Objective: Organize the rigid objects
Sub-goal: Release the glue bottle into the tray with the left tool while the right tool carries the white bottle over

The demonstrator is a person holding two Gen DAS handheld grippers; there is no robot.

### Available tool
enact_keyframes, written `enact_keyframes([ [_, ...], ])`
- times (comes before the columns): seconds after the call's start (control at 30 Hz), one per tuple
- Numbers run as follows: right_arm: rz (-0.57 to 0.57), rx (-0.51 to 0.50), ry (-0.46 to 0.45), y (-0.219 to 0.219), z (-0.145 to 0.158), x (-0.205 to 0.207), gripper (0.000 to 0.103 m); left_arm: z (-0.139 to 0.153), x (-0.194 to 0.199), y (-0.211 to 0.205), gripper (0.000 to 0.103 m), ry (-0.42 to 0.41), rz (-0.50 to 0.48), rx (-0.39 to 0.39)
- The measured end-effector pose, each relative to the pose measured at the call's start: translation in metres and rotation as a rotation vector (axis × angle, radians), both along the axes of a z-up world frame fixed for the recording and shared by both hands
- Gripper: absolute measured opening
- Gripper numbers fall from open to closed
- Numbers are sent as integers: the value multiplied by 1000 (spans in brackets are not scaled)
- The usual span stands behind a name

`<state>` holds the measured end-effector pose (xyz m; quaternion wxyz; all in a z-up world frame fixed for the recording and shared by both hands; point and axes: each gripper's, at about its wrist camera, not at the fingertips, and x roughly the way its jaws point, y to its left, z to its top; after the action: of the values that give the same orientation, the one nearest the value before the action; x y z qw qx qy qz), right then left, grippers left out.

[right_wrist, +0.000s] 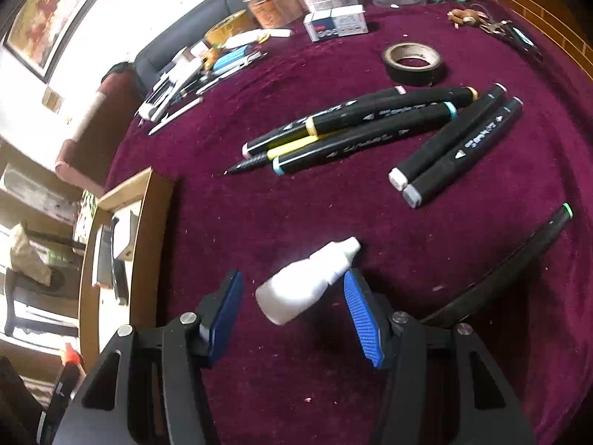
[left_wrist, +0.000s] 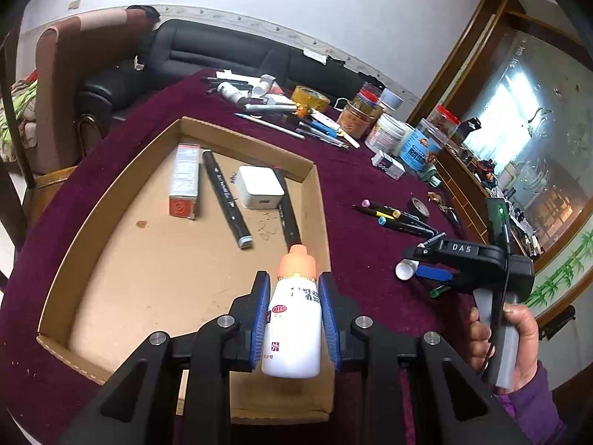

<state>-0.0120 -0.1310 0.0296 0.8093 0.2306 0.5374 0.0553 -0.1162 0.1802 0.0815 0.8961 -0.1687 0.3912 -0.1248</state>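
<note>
At the far left of the left wrist view sits a shallow cardboard tray (left_wrist: 111, 200) on the maroon tablecloth (left_wrist: 355, 193). Inside it, from left to right, lie a grey carton with a red end (left_wrist: 184, 181), a black marker with a grey cap (left_wrist: 227, 200), a white charger block (left_wrist: 260, 186), and a second black marker (left_wrist: 288, 218) partly under the charger. Over the tray's right wall, the left gripper (left_wrist: 294, 319) is clenched on a white bottle with an orange cap (left_wrist: 294, 319), its blue pads pressed against both sides of the body, cap pointing away from the camera. Farther right, loose markers (left_wrist: 398, 218) and a roll of black tape (left_wrist: 420, 207) lie on the cloth, and at the right edge a hand (left_wrist: 515, 341) in a purple sleeve holds the right gripper (right_wrist: 292, 307) low over the table. In the right wrist view the tray's corner shows at the left; the right gripper's jaws stand apart around a small white dropper bottle (right_wrist: 307, 285) lying on its side on the cloth. The left pad is clear of it, while the right pad lies just beside its neck, contact uncertain. A green-capped marker (right_wrist: 537, 244) lies to the right.
</note>
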Motion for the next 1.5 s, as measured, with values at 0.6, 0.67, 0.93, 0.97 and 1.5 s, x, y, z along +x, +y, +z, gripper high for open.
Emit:
enact_keyframes([
  [0.6, 115, -186, -38, 23, 6, -2, 19, -16, 28, 23, 28, 114, 39, 38],
  [0.67, 141, -161, -66, 27, 15, -6, 19, -18, 38, 25, 28, 137, 47, 56],
  [0.93, 294, -8, -163, 67, 56, -21, 20, -30, 67, 37, 28, 214, 96, 117],
  [0.97, 308, 1, -165, 73, 58, -20, 20, -32, 69, 38, 28, 222, 102, 121],
  [1.5, 523, 19, -112, 179, 47, -7, 20, -40, 87, 54, 60, 242, 148, 109],
])
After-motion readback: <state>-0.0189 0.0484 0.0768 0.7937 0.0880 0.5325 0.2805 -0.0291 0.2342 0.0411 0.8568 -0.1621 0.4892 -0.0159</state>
